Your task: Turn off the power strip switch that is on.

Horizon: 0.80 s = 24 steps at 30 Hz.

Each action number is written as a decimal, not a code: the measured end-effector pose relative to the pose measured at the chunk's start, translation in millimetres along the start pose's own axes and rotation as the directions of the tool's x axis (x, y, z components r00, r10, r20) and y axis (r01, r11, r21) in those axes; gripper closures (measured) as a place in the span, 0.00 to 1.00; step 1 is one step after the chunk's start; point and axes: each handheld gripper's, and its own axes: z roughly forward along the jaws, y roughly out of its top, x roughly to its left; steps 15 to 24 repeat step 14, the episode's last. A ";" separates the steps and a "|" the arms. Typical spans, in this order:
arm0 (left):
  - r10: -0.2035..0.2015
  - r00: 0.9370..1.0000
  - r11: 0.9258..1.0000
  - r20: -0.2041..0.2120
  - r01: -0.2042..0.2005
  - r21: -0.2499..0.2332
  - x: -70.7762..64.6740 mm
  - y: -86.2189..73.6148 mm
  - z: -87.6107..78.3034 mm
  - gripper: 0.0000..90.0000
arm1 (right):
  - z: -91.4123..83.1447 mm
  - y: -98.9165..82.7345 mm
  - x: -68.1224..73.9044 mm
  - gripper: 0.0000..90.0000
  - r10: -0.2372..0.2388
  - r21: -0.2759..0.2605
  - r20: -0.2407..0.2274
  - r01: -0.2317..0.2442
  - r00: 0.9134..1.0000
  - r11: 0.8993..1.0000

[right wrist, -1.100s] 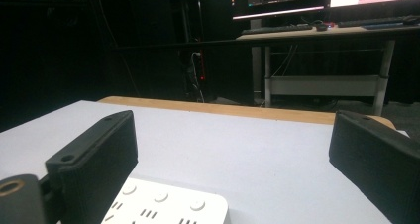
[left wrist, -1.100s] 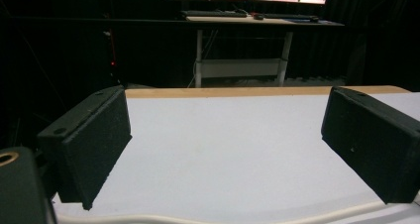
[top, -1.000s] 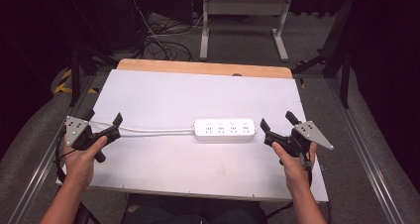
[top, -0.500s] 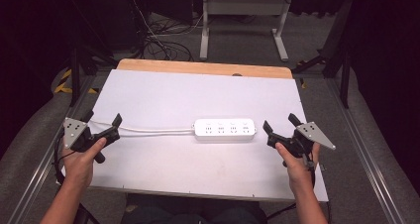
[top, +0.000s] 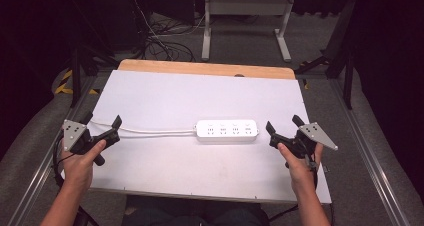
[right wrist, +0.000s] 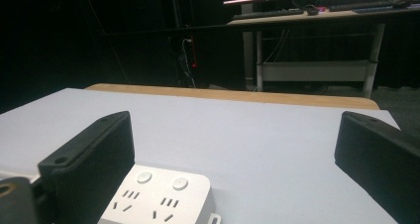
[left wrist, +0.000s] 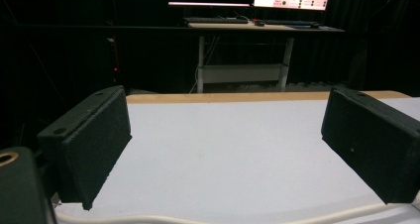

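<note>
Centrally, the power strip (top: 227,130) lies flat on the white counter (top: 200,93), sockets up, its long side running left to right. Its white cord (top: 155,132) runs leftward across the counter toward the left gripper (top: 104,129).

Right gripper (top: 282,127): jaws spread wide, holding nothing. It sits just beside the strip's right end, apart from it; in the right gripper view the strip's end (right wrist: 158,194) lies low between the jaws, nearer the left one. Right hand (top: 298,162) grips the handle from behind, forearm coming in from the near edge.

Left gripper: jaws spread wide, holding nothing. In the left gripper view the cord (left wrist: 208,218) crosses the counter just under the jaw tips. Left hand (top: 80,161) holds the handle, jaws pointing forward and right.
</note>
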 end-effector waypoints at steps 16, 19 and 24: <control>-0.010 1.000 1.000 -0.011 0.010 0.008 3.9 -1.2 4.0 0.06 | 6.3 -2.8 -3.8 0.04 0.011 0.016 -0.006 -0.011 1.000 1.000; -0.010 1.000 1.000 -0.011 0.010 0.008 3.9 -1.2 4.0 0.06 | 6.3 -2.8 -3.8 0.04 0.011 0.016 -0.006 -0.011 1.000 1.000; -0.010 1.000 1.000 -0.011 0.010 0.008 3.9 -1.2 4.0 0.06 | 6.3 -2.8 -3.8 0.04 0.011 0.016 -0.006 -0.011 1.000 1.000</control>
